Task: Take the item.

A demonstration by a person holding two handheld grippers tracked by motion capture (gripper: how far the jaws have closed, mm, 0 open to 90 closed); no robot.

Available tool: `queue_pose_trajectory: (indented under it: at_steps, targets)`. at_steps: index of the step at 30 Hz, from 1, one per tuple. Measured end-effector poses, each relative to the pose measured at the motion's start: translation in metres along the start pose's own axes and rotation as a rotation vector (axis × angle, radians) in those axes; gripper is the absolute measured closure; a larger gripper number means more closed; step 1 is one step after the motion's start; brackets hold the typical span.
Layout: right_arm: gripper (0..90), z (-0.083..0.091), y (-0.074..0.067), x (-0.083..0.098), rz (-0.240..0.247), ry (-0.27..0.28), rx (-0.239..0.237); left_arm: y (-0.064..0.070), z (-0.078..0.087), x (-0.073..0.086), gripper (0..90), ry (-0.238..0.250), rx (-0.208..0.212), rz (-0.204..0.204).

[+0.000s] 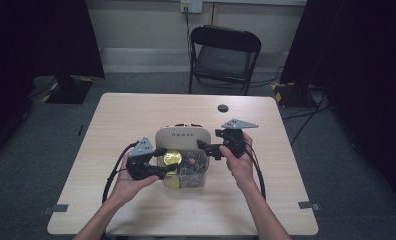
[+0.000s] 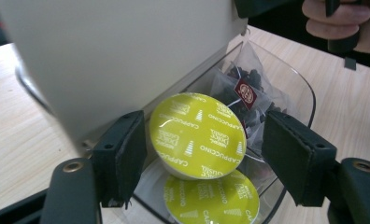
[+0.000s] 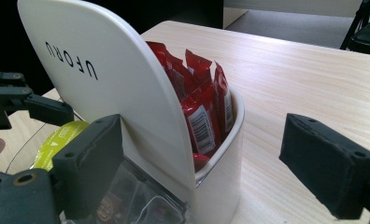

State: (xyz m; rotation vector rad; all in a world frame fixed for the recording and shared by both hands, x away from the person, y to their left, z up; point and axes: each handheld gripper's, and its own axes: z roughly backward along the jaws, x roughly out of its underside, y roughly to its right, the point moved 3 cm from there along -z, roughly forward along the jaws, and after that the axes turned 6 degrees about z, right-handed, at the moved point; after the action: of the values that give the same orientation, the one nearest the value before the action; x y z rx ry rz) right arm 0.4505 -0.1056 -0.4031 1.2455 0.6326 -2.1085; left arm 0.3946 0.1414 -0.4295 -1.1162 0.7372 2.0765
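A white organiser box (image 1: pixel 182 134) marked UFORU (image 3: pixel 127 93) stands mid-table. Red sachets (image 3: pixel 206 112) fill its back pocket. Its clear front bin (image 2: pixel 300 88) holds tea bags (image 2: pixel 248 95) and a yellow-green Cappuccino capsule (image 2: pixel 211 200) lying flat. A second such capsule (image 2: pixel 197 135) stands tilted between the jaws of my left gripper (image 2: pixel 206 140); it touches the left pad, with a gap at the right pad. From the high view that gripper (image 1: pixel 165 161) reaches into the bin from the left. My right gripper (image 3: pixel 197 154) is open wide astride the box's rear corner (image 1: pixel 208 149), its right jaw apart from the wall.
The light wooden table (image 1: pixel 136 115) has a black round grommet (image 1: pixel 223 108) behind the box. A black folding chair (image 1: pixel 223 55) stands beyond the far edge. Dark curtains hang on both sides.
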Motion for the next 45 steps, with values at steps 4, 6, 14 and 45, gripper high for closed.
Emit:
queue_pose_trajectory:
  at_steps: [4,6,14,45]
  targets:
    - [12.6,0.0,0.0,0.0,-0.003,0.005,-0.003,0.002,-0.004,0.001,30.0,-0.006,0.0,-0.007]
    - [12.6,-0.001,0.0,0.0,-0.004,0.004,-0.003,0.002,-0.004,0.001,30.2,-0.011,-0.005,-0.01]
    - [12.6,0.0,0.0,0.0,-0.003,0.004,0.0,0.003,-0.01,0.002,31.6,-0.011,0.022,0.014]
    - [12.9,0.0,0.0,0.001,-0.009,0.005,0.0,0.002,-0.011,0.0,37.8,-0.023,0.026,0.017]
